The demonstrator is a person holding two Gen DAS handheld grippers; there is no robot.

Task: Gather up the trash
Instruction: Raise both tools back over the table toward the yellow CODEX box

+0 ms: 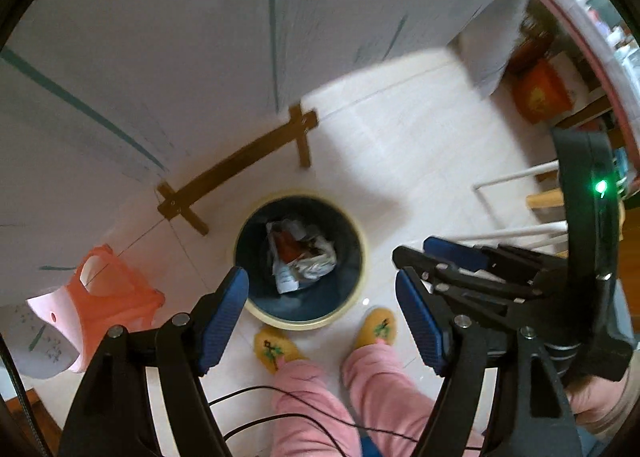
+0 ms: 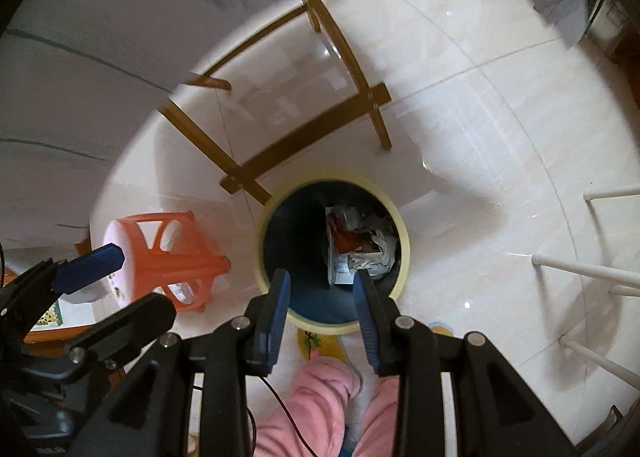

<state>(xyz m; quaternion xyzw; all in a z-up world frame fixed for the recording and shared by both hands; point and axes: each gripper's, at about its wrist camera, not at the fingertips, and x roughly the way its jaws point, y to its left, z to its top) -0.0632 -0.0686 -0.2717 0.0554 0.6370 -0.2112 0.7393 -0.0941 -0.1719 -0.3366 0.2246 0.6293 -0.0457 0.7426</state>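
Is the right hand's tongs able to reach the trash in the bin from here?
Probably yes: the right tongs hang open and empty over the bin, whose mouth has no lid, and the crumpled trash lies exposed inside.

Both views are bright with strong fisheye curvature and dark vignetted corners. Motion blur smears the floor (image 2: 460,105) beyond the fingers (image 2: 276,309). Glare spots and soft shadows mark its tiles.

Tablecloth (image 1: 140,57) motion-blurred, print on bin's crumpled trash (image 1: 300,253) unreadable, pink-trousered legs (image 1: 320,409) cut off
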